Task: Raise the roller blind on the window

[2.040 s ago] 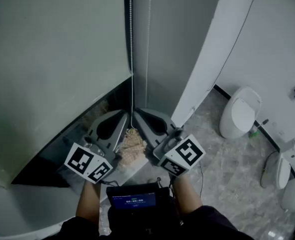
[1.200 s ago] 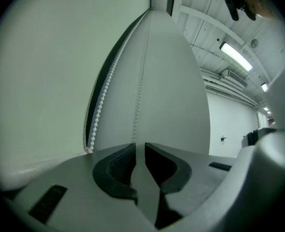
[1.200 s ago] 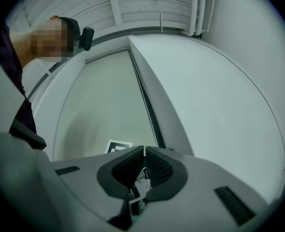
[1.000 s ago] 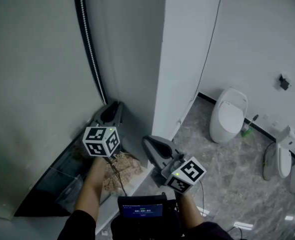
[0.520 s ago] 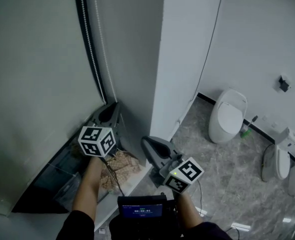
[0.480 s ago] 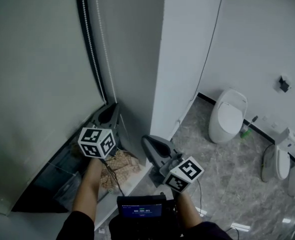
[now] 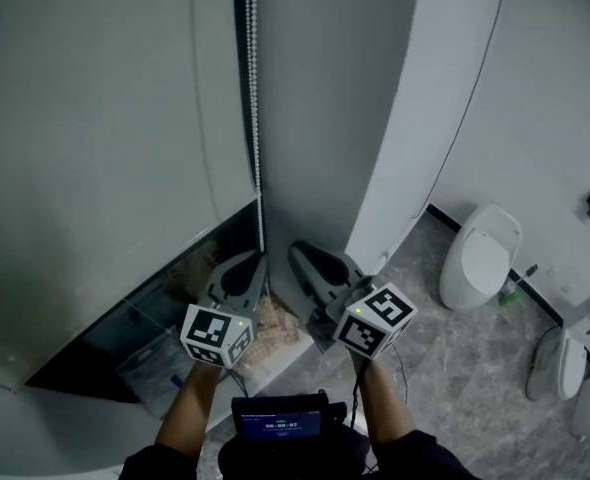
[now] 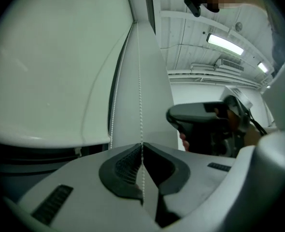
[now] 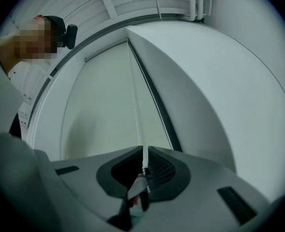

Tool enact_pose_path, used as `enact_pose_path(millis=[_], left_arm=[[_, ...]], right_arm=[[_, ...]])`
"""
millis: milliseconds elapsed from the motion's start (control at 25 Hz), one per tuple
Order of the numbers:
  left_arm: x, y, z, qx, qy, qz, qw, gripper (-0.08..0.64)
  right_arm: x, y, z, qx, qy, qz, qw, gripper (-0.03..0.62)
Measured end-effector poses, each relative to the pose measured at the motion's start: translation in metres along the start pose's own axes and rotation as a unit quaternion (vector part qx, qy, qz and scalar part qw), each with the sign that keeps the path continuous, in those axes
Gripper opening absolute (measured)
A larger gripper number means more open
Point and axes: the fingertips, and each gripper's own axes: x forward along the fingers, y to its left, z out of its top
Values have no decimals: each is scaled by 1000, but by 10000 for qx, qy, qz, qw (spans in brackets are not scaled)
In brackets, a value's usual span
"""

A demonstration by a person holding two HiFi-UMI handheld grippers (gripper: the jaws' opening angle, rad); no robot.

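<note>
Both my tools are pressed together on the bead chain: the left tongs pinch a strand that runs straight up from the jaws, and the right tongs grip a strand the same way. They sit side by side, low down, just below the bottom edge of the roller blind, which covers all but a dark strip of window. I cannot tell whether I have one strand or both sides of the loop. If it is both, pulling down on each would jam the mechanism. The wrong side would lower the blind. Thin beads may also slip through the pads, and a pull off vertical could drag the chain off its sprocket.
</note>
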Motion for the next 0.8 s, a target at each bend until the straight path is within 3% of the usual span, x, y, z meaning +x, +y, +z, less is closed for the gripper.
enact_pose_path(millis=[280,560,680,800], left_arm=[[-28,-7,-13,87,48,71,9999,21],[-43,-15,-61,-109,287,-19,9995,21],[-43,-18,-70,-85,364,-79,9993,20],[-38,-14,-84,-7,677,-105,9976,19]], right_arm=[[55,43,46,-823,-23,603,9948,61],[77,62,63,-1407,-178,570,9883,60],[75,65,59,-1445,-224,475,9881,21],[76,67,48,-1778,24,443,9831,18]])
